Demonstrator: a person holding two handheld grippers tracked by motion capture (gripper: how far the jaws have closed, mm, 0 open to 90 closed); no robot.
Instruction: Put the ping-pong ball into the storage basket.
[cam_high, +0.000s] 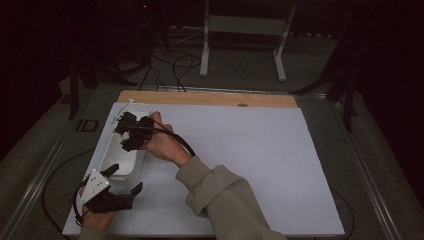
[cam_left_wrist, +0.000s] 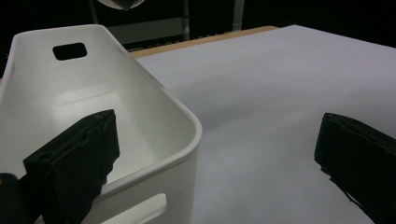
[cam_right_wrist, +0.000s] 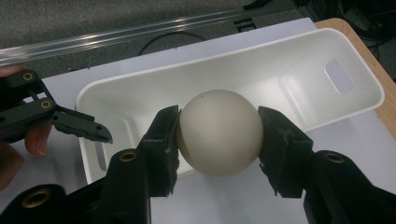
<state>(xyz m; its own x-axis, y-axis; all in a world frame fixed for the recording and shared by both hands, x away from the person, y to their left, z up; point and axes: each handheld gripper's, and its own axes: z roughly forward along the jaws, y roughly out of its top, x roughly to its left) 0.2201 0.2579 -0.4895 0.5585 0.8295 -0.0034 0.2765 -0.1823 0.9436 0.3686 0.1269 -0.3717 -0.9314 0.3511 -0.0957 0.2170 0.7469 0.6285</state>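
Right hand-held gripper (cam_right_wrist: 218, 135) clamps a smooth off-white ball (cam_right_wrist: 218, 132) between its jaws at the widest part, held over the near-left part of a white rectangular plastic bin (cam_right_wrist: 299, 51) with handle cutouts. Ball looks light, rigid and slick; judged best gripped across its middle as now, since an off-centre pinch could squirt it out. Left hand-held gripper (cam_high: 116, 186) has its jaws spread wide and holds nothing, one jaw inside the bin's near end, the other outside over the white paper-covered surface (cam_high: 240, 150). Bin interior looks empty in both gripper views. Bin sits at the surface's far-left.
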